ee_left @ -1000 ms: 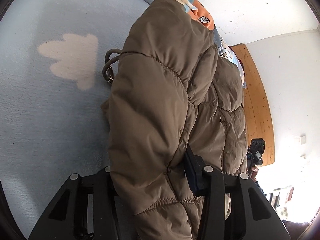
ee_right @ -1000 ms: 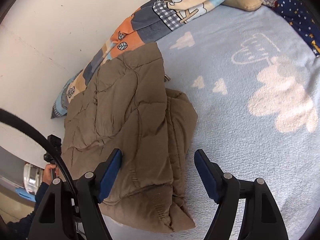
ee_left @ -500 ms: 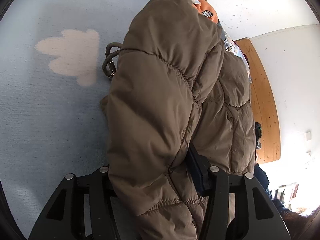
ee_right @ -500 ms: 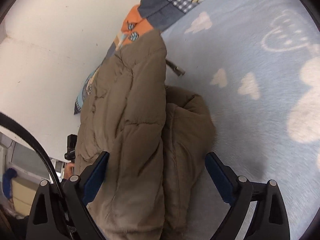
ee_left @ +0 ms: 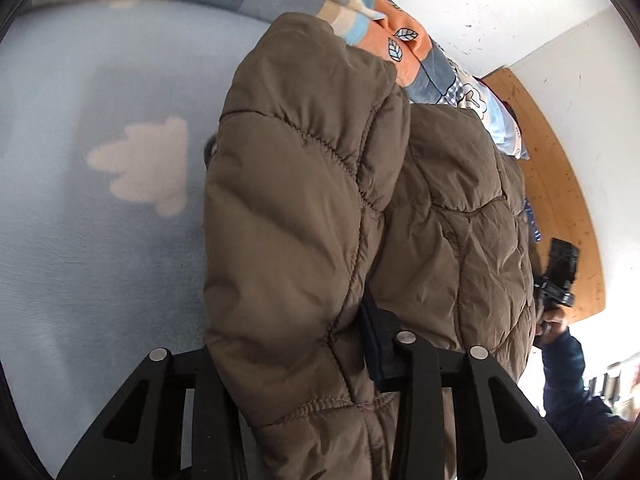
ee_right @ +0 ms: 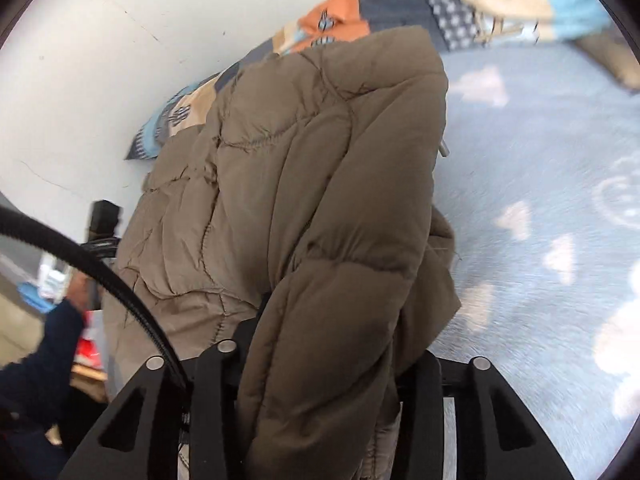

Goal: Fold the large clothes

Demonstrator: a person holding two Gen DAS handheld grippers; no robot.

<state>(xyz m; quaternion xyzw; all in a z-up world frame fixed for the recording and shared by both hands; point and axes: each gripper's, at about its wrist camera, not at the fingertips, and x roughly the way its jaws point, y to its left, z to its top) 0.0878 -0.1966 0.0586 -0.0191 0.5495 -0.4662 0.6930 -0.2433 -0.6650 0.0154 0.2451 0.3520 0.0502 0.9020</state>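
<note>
Brown quilted jacket (ee_left: 320,208) runs lengthwise straight ahead of you, away from both tools and above the blue bed cover (ee_left: 80,240), with your left gripper (ee_left: 296,360) and right gripper (ee_right: 320,360) each having jaws clamped on its near edge.

Left matte-black plastic two-finger gripper (ee_left: 294,344): angular triangular cut-out frames, round silver screws, dark navy finger pad (ee_left: 374,344). Right matte-black plastic gripper (ee_right: 332,364): same frames and silver screws, black ribbed cable (ee_right: 100,268) alongside. Dark navy sleeve (ee_left: 568,384), bare skin at hand (ee_left: 554,316).
</note>
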